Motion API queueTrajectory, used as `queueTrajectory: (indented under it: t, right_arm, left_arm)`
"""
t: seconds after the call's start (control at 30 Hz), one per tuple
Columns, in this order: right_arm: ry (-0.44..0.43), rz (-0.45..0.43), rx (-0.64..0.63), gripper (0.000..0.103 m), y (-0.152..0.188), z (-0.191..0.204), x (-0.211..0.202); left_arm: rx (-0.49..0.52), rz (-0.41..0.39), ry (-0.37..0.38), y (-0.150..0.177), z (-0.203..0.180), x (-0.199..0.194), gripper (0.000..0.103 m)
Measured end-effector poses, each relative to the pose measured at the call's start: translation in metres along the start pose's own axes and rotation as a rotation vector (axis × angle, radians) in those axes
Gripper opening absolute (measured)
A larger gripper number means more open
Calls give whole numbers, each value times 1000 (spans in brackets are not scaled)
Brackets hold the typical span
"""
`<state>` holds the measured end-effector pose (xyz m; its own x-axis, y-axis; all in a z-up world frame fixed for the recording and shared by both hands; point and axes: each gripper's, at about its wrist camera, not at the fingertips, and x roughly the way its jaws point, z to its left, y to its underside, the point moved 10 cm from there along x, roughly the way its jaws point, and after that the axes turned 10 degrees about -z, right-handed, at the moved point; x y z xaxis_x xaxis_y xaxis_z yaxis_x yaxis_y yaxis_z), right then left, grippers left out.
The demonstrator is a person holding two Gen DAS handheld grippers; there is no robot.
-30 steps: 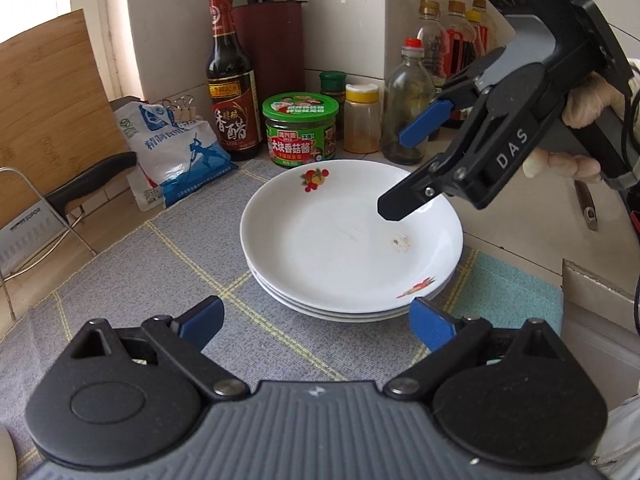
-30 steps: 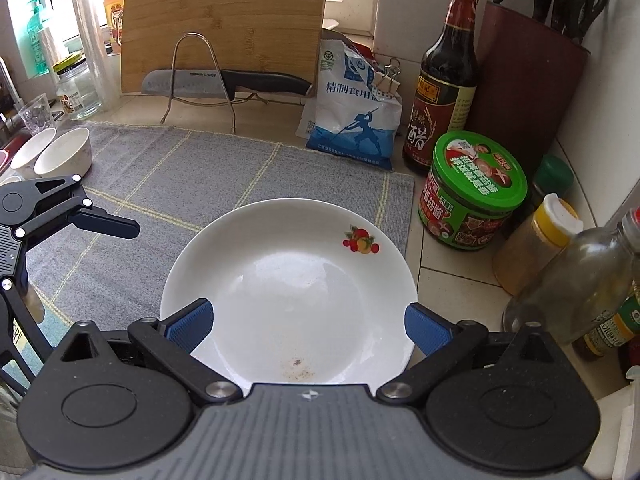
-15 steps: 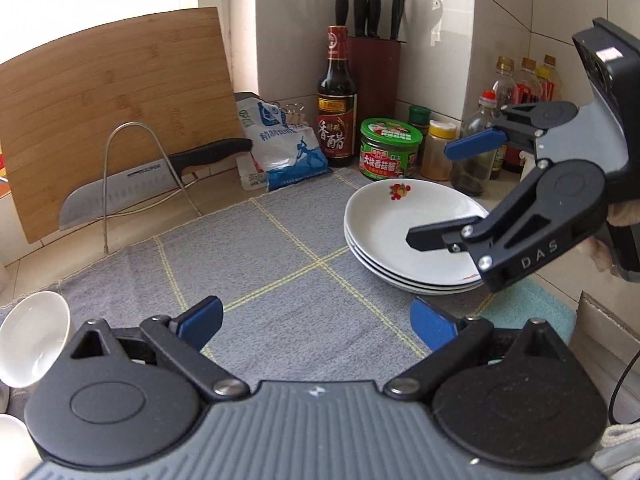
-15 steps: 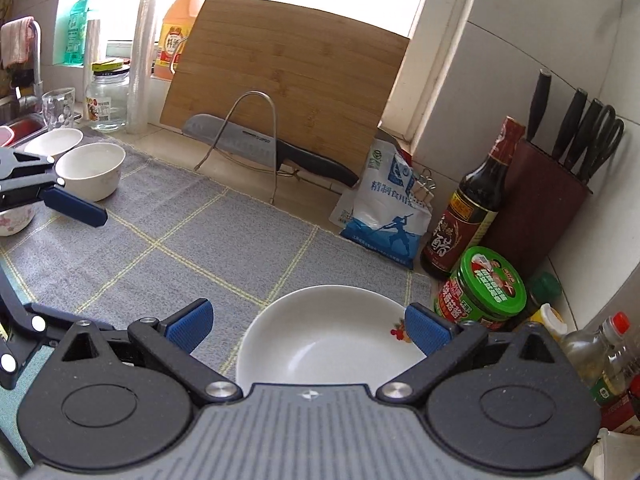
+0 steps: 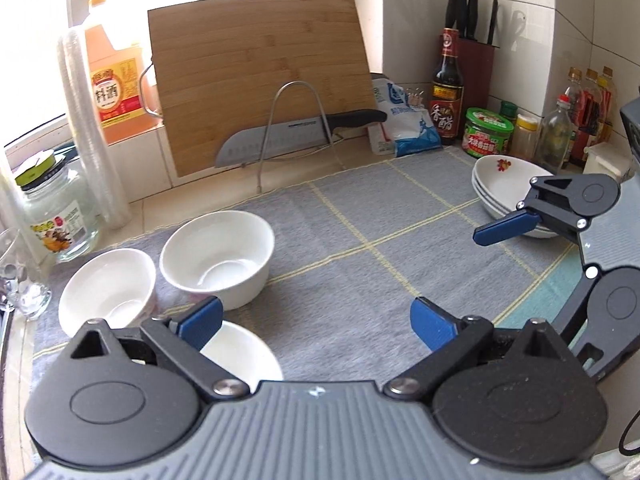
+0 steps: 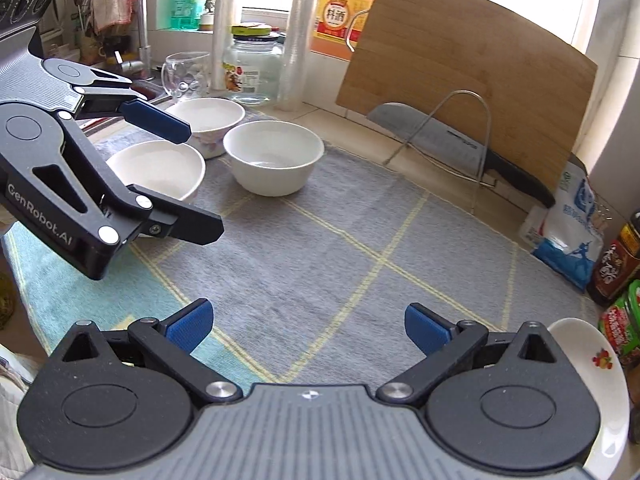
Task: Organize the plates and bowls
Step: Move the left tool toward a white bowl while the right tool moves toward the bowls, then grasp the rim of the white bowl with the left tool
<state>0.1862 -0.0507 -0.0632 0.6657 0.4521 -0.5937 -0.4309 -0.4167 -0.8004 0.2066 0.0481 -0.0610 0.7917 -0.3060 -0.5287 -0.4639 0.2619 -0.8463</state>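
White bowls (image 5: 218,254); white plates (image 5: 504,184) (red fruit motif); grey mat (image 5: 360,240) with yellow grid lines; black grippers with blue fingertips (image 5: 200,318); green-lidded jar (image 5: 489,131).

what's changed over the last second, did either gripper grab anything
No grab. Both grippers pulled back from the plate stack and swung left toward the three bowls. The left gripper and right gripper stayed open and empty. The plates stayed stacked on the mat; the bowls show no sign of being touched.
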Motion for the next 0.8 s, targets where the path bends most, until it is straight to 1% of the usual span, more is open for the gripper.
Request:
queueTrajectory:
  t: [0.1,0.2,0.33,0.47,0.57,0.63,0.77,0.8]
  right_arm:
    - [-35,-7,3,103,-8,24,15]
    - [-50,-3,-12,103,-13,42,29]
    - [-65,-10,-51,103,-18,66,41]
    - [-85,-28,-38,103,-25,82,53]
    - [-94,-44,-43,103,-31,93,61]
    - [-101,-49,-48,103,-33,98,68]
    - [-118,-60,-52,102,-36,107,75]
    - [-125,-59,-54,102,-37,110,77]
  left_arm:
    - [0,21,-32,10,28,-8,100]
    - [2,44,-59,20,52,-13,100]
    - [-9,72,-78,33,79,-14,99]
    - [-17,105,-88,43,98,-9,96]
    - [-33,119,-67,46,105,-6,90]
    - [-43,131,-51,47,107,-3,81]
    - [-66,149,-14,50,107,2,72]
    - [-71,155,0,51,106,4,68]
